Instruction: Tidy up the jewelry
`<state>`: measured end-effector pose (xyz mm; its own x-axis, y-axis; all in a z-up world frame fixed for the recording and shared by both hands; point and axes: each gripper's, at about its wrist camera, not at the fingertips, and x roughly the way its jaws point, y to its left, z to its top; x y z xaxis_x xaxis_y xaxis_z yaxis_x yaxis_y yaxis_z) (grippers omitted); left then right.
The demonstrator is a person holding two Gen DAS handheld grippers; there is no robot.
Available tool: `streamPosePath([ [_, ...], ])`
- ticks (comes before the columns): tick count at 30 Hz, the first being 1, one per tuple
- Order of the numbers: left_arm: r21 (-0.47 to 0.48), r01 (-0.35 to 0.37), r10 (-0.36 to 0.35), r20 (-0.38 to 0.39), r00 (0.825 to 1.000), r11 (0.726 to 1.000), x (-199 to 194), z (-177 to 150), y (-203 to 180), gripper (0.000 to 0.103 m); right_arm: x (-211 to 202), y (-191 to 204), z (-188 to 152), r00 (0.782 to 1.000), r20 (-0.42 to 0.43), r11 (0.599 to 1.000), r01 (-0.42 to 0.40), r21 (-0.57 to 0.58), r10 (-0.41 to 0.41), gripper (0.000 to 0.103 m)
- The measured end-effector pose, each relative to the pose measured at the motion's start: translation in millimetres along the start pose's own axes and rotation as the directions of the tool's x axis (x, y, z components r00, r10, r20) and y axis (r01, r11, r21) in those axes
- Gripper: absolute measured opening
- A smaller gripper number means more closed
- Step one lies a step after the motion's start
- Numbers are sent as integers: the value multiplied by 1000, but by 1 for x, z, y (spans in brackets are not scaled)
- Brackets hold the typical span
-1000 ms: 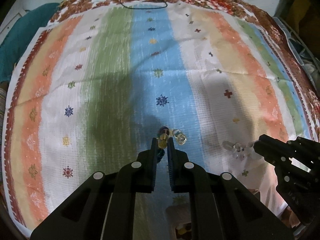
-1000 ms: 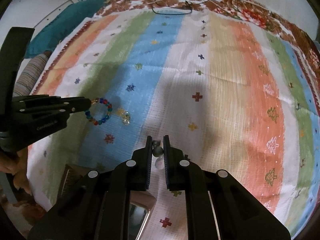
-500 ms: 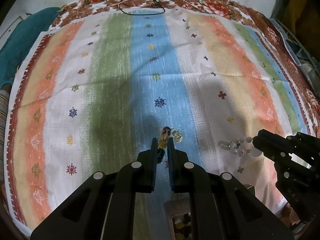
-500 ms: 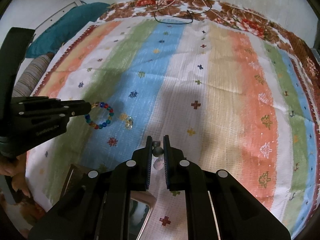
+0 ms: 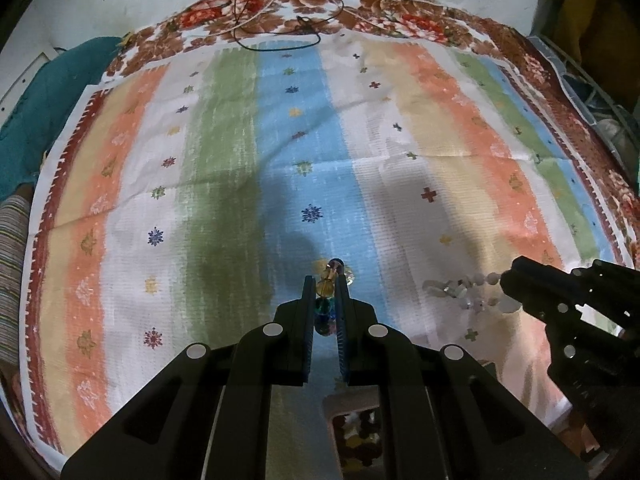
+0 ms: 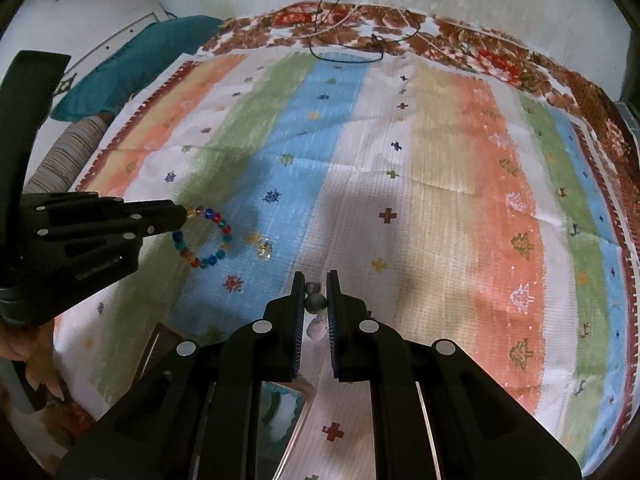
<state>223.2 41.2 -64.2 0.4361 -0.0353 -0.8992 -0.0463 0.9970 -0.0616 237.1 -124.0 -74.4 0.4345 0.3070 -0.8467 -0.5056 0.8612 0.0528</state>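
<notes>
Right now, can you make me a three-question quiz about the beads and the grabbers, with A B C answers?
1. Where does the small clear bead lie?
A. blue stripe
B. orange stripe
C. teal pillow

2. What colour is the bracelet in the left hand-held gripper?
A. all black
B. many colours
C. all white

3. How is the right hand-held gripper?
A. wide open, holding nothing
B. shut on the pale bead bracelet
C. lying on the cloth

Answers: 1 A, it lies on the striped cloth's blue band. 2 B, the multicoloured bead bracelet shows red, blue, green and yellow. 3 B, a bead sits pinched between its fingers.
</notes>
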Motion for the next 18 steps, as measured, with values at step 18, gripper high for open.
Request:
streamPosePath([
  [18, 28, 27, -29, 70, 997, 999, -32, -12, -19, 5, -27, 10, -13, 998, 61, 1000, 15, 0, -15, 12],
])
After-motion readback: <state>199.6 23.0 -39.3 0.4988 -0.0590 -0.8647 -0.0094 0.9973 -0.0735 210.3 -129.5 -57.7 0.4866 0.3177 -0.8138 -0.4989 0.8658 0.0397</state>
